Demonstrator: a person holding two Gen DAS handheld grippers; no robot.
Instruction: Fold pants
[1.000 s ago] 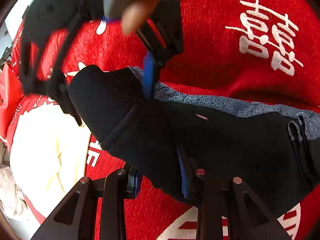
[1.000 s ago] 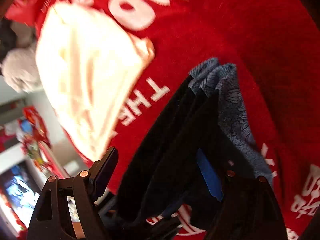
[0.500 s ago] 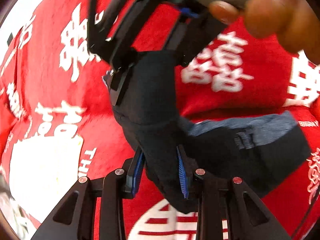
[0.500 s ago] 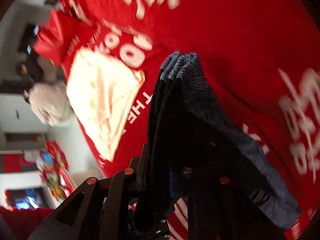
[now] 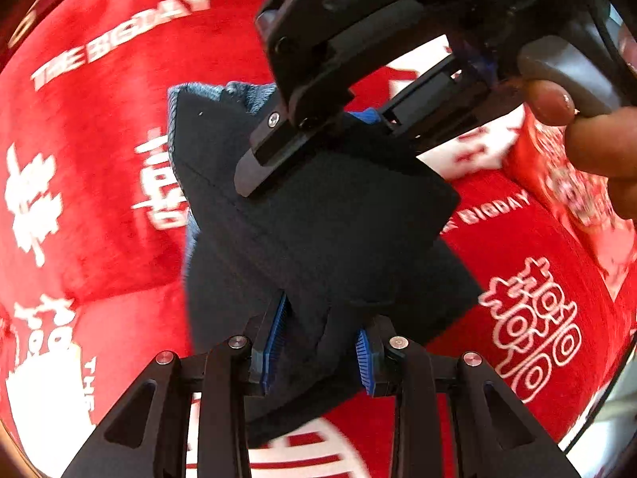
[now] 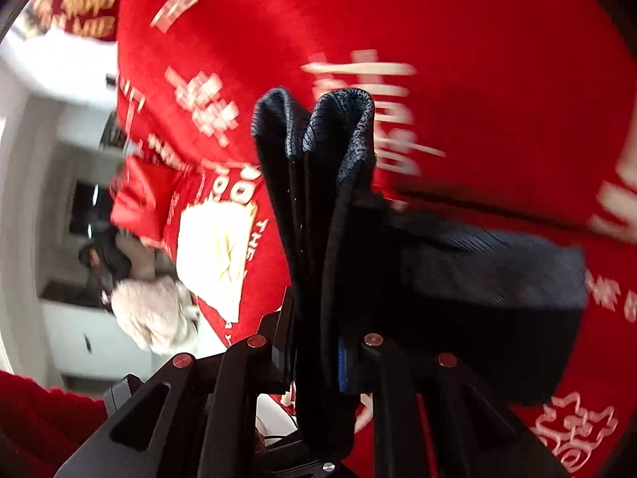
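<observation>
The black pants [image 5: 338, 223], with a grey-blue patterned waistband [image 5: 191, 91], are lifted off the red cloth and bunched in folds. My left gripper [image 5: 318, 354] is shut on a fold of the pants at the bottom of the left wrist view. My right gripper [image 5: 318, 139] shows above it in that view, shut on the upper edge of the pants, with a hand on its handle. In the right wrist view the right gripper [image 6: 314, 362] pinches several stacked layers of the pants [image 6: 318, 215], which stand up between its fingers.
A red cloth with white lettering [image 5: 99, 183] covers the surface under the pants. A folded cream garment [image 6: 215, 255] lies on it to the left. A pale fluffy item [image 6: 151, 314] and white furniture lie beyond the cloth's edge.
Both grippers have lifted the pants higher off the cloth and swung them round. The right gripper has moved closer over the left one, and the cloth hangs bunched between them.
</observation>
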